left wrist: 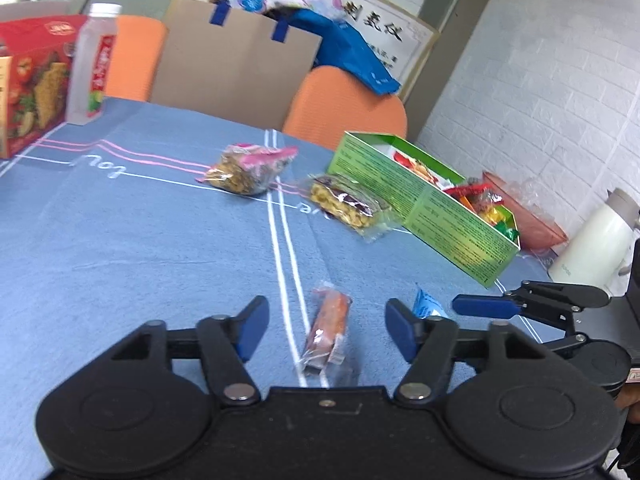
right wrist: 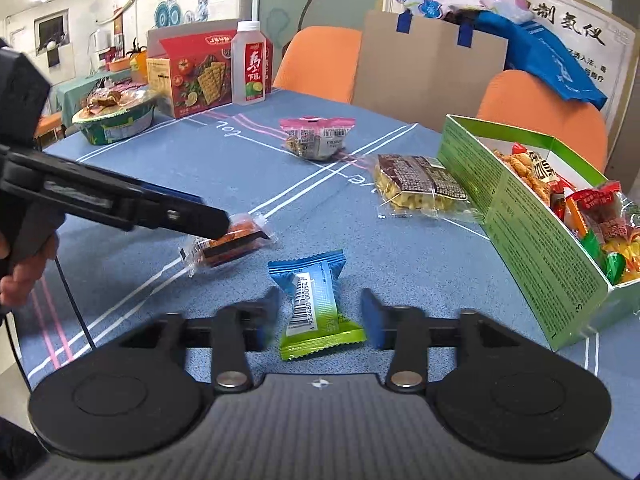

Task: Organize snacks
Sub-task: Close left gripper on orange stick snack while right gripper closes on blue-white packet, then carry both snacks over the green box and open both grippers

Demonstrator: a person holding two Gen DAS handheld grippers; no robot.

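My left gripper (left wrist: 326, 330) is open, its jaws either side of an orange sausage snack (left wrist: 326, 330) lying on the blue tablecloth. That snack also shows in the right wrist view (right wrist: 230, 242), under the left gripper's arm. My right gripper (right wrist: 318, 316) is open around a blue-green candy packet (right wrist: 314, 306) on the cloth. A green box (left wrist: 436, 208) (right wrist: 532, 236) holding several wrapped snacks stands to the right. A dark-labelled cracker pack (left wrist: 346, 204) (right wrist: 420, 190) lies beside the box. A pink-topped snack pack (left wrist: 248, 170) (right wrist: 316, 138) lies farther back.
A red cracker box (right wrist: 192, 70) and a drink bottle (right wrist: 252, 64) stand at the back left, with a foil bowl (right wrist: 116, 114) near them. Orange chairs (right wrist: 544, 114) and a cardboard box (right wrist: 428, 64) are behind the table. A white kettle (left wrist: 596, 240) stands at the right.
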